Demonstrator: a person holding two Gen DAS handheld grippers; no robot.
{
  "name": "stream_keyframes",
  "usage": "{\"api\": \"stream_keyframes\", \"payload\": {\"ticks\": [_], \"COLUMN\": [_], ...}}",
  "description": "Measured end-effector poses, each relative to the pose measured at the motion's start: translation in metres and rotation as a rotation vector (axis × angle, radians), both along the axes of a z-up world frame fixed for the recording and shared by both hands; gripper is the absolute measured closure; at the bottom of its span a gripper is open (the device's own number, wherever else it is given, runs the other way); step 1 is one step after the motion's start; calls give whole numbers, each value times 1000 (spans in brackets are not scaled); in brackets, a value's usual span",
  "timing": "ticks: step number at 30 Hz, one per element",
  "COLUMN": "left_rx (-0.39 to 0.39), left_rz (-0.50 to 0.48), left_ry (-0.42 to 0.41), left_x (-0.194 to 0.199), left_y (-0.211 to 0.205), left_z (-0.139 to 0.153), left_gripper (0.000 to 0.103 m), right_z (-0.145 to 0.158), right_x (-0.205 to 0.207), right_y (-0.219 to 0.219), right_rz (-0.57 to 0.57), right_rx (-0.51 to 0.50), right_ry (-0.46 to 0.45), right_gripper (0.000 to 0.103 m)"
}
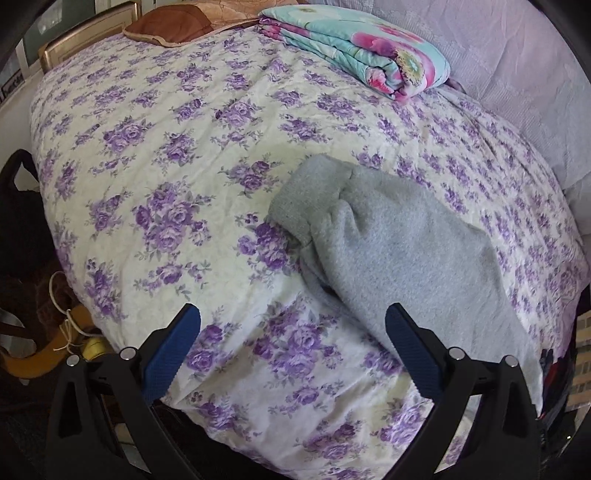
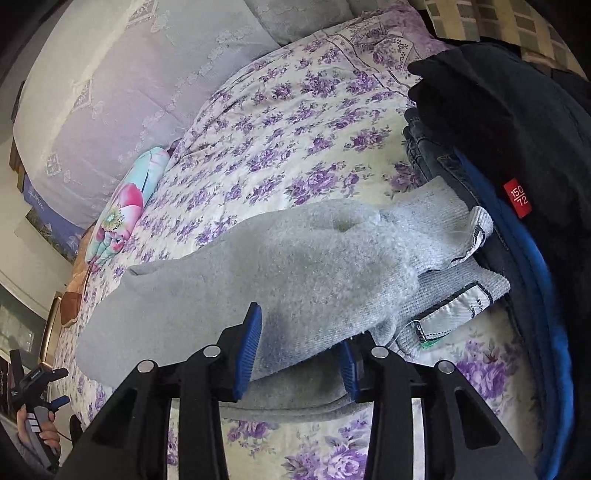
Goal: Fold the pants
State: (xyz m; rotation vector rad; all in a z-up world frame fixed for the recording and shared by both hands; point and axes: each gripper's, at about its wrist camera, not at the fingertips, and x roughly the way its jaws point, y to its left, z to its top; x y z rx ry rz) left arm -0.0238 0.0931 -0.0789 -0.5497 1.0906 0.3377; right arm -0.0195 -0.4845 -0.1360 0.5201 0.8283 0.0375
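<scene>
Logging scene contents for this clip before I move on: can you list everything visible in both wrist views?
grey pants: one, light grey fleece, lying across the bedspread, white labels at the waistband end
bedspread: one, cream with purple roses, covering the bed
folded blanket: one, turquoise with pink flowers, at the far side of the bed
brown cushion: one, brown, far corner by the gold headboard
dark clothes pile: one stack, black and blue with a red tag, beside the pants' waistband
left gripper: black with blue pads, open, above the bedspread, empty
right gripper: black with blue pads, closed on the pants' edge
</scene>
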Motion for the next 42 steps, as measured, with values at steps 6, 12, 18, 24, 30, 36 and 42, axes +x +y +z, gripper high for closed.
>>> {"api": "stream_keyframes", "payload": {"ticks": [6,12,18,24,30,36,42], "left_rx": [-115,-190,-262,-193,-170,-124,-23], "left_rz": [-55,-57,-51,-136,-166,-164,-77], "left_ry": [2,31,-57,-78,-142,-208,-263], "left_x": [44,70,71,99,132,195,272], "left_y": [10,16,31,13,5,-3,-1], "left_z": [-13,-23,2,21,36,53,45], "left_gripper": [32,57,87,87,94,96,103], "right_z": [1,8,19,40,62,93,76], "right_x": [3,-1,-1,16,47,109,193], "right_y": [-1,0,0,0,-7,-5,3], "right_rz": [-49,-81,-103,-89,-88,-56,-92], "right_rx": [16,0,7,-7,-16,-111,-294], "right_ry": [5,0,-18,-54,-101,-163,-122], "right_gripper": [73,87,92,94,96,97,96]}}
